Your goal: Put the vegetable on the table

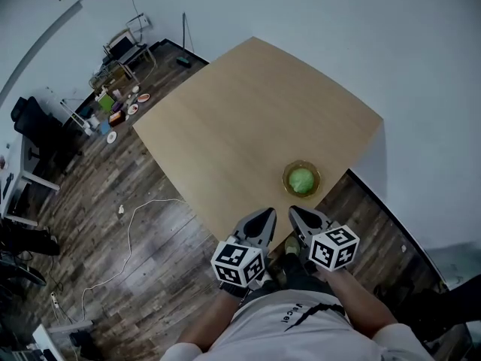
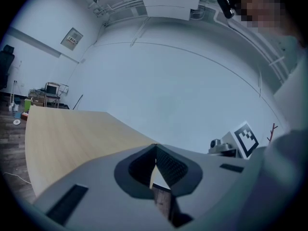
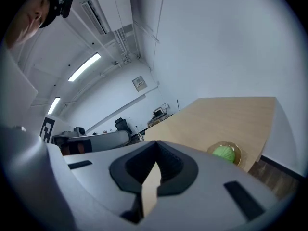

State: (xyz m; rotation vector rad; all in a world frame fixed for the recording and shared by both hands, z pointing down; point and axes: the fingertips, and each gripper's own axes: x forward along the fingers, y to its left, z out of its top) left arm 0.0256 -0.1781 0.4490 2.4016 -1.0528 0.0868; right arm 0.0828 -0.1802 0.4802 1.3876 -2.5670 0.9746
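1. The vegetable point(image 1: 301, 180), a round pale-green head, sits in a shallow amber dish point(image 1: 287, 186) at the near right edge of the wooden table point(image 1: 248, 119). The bare tabletop stretches away behind and to the left of it.
2. The person stands at that edge with both tools drawn in close to the body, tips pointing out over the wood.
3. The left gripper point(image 1: 264, 218) has its jaws closed tip to tip with nothing between them. Its own view looks across bare tabletop and never catches the dish.
4. The right gripper point(image 1: 297, 215) is likewise pinched together and empty.
5. The key relation is that the vegetable lies just ahead of the right gripper, a little to the right of its line, as its view shows point(image 3: 224, 152). From the left gripper it is farther off and across to the right, so the right hand looks the natural one to reach.
6. The head is near enough a ball with no long axis to line up on, so I'd expect the jaws must open wide before closing round it.
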